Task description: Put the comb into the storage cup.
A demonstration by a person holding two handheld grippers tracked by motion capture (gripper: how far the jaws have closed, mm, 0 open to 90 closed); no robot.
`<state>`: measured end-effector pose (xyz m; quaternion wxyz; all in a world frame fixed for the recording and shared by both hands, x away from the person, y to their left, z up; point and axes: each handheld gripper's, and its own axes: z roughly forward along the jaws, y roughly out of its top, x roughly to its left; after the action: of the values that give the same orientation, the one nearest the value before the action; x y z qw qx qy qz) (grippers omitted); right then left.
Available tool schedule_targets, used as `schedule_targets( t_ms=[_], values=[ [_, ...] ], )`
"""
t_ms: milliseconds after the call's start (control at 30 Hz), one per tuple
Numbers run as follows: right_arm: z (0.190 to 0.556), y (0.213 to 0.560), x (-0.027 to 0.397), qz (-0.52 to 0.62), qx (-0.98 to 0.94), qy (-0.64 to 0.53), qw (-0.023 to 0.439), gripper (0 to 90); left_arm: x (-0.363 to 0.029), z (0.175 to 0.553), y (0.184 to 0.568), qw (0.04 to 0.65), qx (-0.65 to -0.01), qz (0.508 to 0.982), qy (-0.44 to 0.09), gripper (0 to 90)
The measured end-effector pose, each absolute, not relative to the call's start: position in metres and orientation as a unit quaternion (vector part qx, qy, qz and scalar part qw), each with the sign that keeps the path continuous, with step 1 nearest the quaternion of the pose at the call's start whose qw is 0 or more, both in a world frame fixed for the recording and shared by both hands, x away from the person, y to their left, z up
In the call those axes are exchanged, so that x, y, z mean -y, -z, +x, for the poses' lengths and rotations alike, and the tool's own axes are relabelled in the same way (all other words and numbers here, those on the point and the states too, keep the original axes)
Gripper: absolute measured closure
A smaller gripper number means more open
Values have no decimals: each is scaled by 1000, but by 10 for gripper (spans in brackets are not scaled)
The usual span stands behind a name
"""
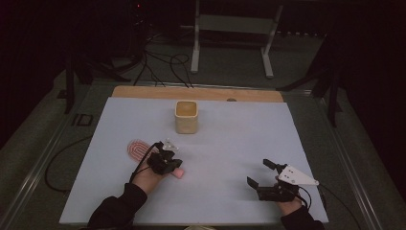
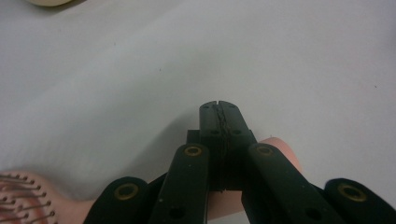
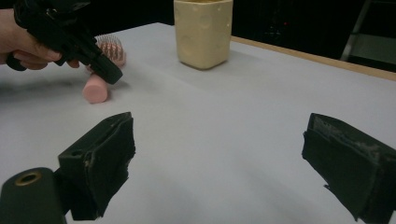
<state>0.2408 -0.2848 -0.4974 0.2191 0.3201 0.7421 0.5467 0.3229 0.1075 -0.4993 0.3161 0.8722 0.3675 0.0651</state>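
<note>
A pink hairbrush [image 1: 138, 147] lies on the white table top, bristles up, its round handle end [image 1: 178, 173] pointing to the front right. My left gripper [image 1: 174, 165] hovers right over that handle with its jaws pressed together and nothing between them. In the left gripper view the shut jaws [image 2: 218, 112] cover the handle [image 2: 285, 147], and the bristled head [image 2: 23, 196] sits at the lower left. My right gripper [image 1: 258, 172] rests near the front right of the table, jaws wide apart and empty. The right gripper view looks past its open jaws [image 3: 219, 149] toward the brush handle [image 3: 95, 89] and the left gripper [image 3: 109, 74].
A cream square cup [image 1: 186, 116] stands upright near the back middle of the white table top [image 1: 230, 143]; it is also in the right gripper view [image 3: 203, 30]. A wooden strip [image 1: 143, 92] runs along the far edge. Cables and a white frame lie on the floor behind.
</note>
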Motion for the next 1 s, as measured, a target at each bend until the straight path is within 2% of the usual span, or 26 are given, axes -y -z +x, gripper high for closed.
schedule_targets(
  t_ms=[633,1000],
  values=[
    [241,497,285,320,-741,-548,219,88,-123,299,498,282,-351,891,-54,900],
    [240,497,284,321,-742,-547,219,88,-145,283,496,256,-343,902,-59,900]
  ],
)
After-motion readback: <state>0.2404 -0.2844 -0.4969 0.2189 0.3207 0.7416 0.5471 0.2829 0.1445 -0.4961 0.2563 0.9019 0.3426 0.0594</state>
